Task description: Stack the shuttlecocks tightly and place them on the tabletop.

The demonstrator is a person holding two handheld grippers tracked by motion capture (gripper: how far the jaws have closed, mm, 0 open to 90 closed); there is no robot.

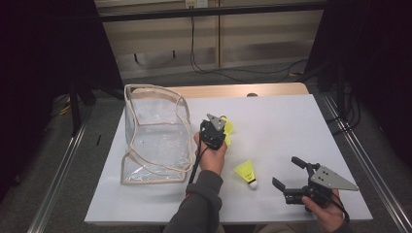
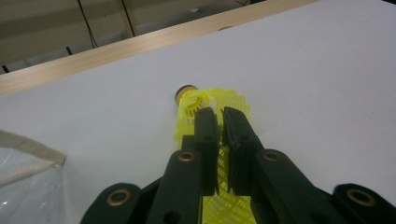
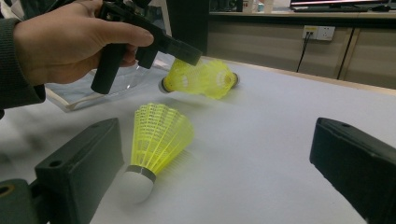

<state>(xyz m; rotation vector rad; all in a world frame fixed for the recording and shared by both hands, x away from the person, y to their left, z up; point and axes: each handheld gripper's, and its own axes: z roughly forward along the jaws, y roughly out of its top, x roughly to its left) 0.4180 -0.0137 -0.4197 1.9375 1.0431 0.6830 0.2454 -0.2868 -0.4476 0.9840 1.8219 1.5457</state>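
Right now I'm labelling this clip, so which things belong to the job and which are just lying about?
In the job, as far as I can judge:
- yellow plastic shuttlecock pinched in the left gripper
- second yellow shuttlecock with white cork, lying before the open right gripper
- clear plastic bag with beige trim, standing open

Lying about:
- black cables on the floor

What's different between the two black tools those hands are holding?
The left tool has its jaws pinched on a yellow shuttlecock near the clear bag; the right tool has its jaws spread wide and holds nothing, with a loose shuttlecock lying nearby. Both are black and hand-held.
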